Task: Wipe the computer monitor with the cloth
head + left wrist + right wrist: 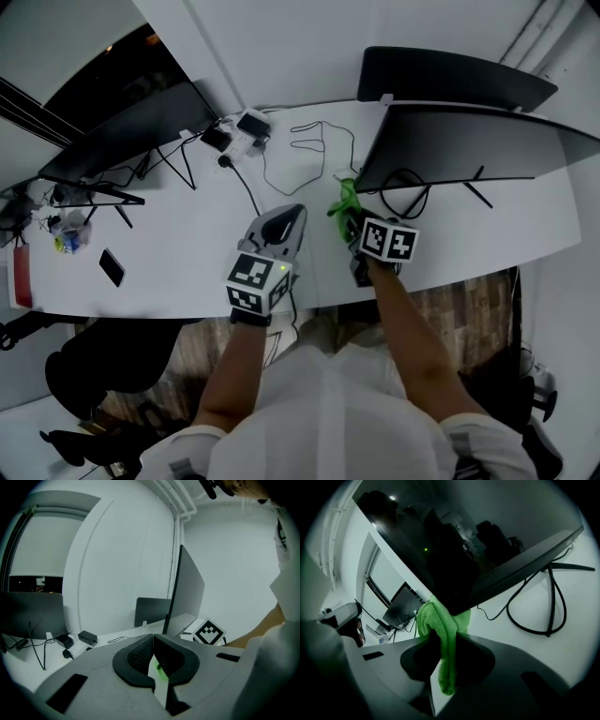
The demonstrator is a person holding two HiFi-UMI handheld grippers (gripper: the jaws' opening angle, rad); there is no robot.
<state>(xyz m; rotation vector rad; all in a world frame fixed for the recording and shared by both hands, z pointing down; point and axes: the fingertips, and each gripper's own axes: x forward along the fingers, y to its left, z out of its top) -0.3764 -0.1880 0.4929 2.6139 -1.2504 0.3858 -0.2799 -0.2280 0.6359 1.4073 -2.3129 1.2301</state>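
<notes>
The dark monitor (469, 141) stands on the right half of the white desk (187, 253), its screen unlit. My right gripper (354, 223) is shut on a green cloth (344, 201) just below the monitor's lower left corner. In the right gripper view the cloth (440, 625) hangs pinched between the jaws of the right gripper (446, 641), bunched up against the monitor's (478, 545) bottom edge. My left gripper (292, 217) rests low over the desk beside it, left of the cloth. In the left gripper view the left gripper (153, 643) is shut with nothing in it.
A second monitor (450, 75) stands behind the first, and a third (131, 127) on the desk's left. A power strip with plugs and cables (239, 131) lies at the middle back. A phone (112, 267) lies front left. A looped cable and stand legs (534, 606) sit under the monitor.
</notes>
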